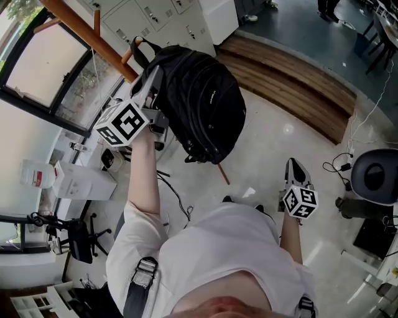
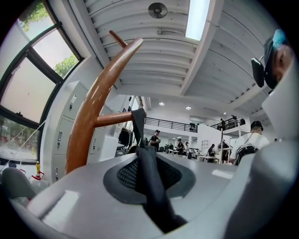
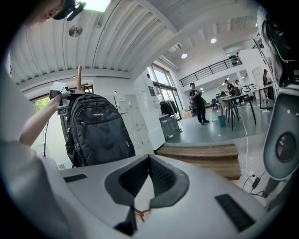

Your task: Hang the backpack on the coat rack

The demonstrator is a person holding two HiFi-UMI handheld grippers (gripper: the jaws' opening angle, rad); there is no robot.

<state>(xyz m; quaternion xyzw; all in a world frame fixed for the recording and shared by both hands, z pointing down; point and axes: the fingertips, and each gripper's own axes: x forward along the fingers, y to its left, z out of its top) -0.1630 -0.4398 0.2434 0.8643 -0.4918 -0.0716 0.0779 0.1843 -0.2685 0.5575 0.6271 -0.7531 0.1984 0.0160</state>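
Note:
A black backpack hangs beside the orange wooden coat rack, and is also seen from the side in the right gripper view. Its top handle loop lies over a side peg of the rack pole. My left gripper is raised to the bag's top and is shut on the black strap, which runs up from the jaws to the peg. My right gripper hangs low to the right, away from the bag. Its jaws meet at the tips with nothing between them.
White lockers stand behind the rack, with a large window to the left. A wooden step crosses the floor at right. An office chair and cables are at far right. Boxes sit at left.

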